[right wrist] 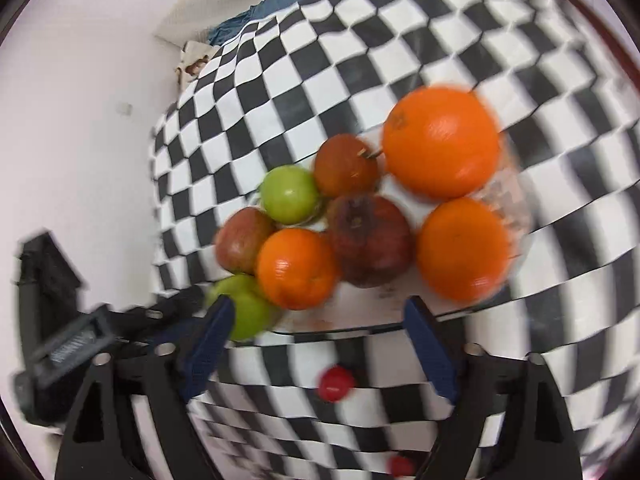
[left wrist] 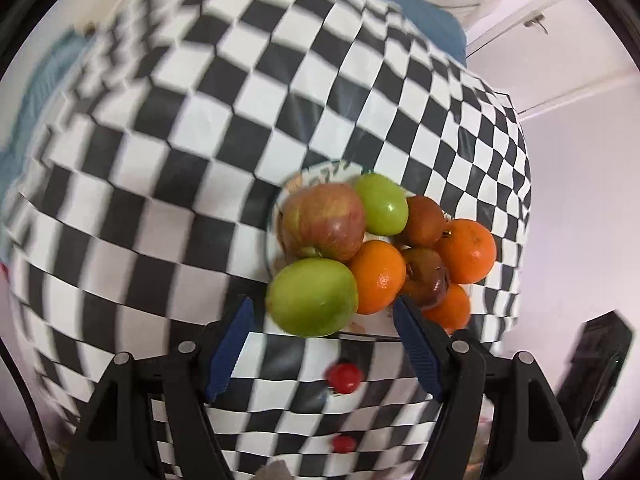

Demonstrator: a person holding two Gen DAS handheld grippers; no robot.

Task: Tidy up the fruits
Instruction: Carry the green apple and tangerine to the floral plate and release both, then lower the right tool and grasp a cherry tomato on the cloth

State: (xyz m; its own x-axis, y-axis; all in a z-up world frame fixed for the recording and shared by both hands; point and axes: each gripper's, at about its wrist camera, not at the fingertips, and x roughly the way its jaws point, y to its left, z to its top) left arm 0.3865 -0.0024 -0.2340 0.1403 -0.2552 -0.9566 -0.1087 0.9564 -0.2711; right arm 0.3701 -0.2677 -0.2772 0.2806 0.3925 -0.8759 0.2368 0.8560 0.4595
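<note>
A checkered tablecloth (left wrist: 200, 120) (black-and-white) meets pale walls (left wrist: 580, 180).

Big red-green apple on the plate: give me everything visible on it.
The apple is the largest fruit in the pile, with smooth, slightly glossy skin streaked red over yellow-green and no visible damage. It sits at the left edge of the white plate, seemingly lying on its side. It touches the small green fruit behind it, the large green fruit in front and an orange. No jaws touch it.

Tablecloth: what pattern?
Black-and-white checkerboard tablecloth, clearest in the left wrist view.
</note>
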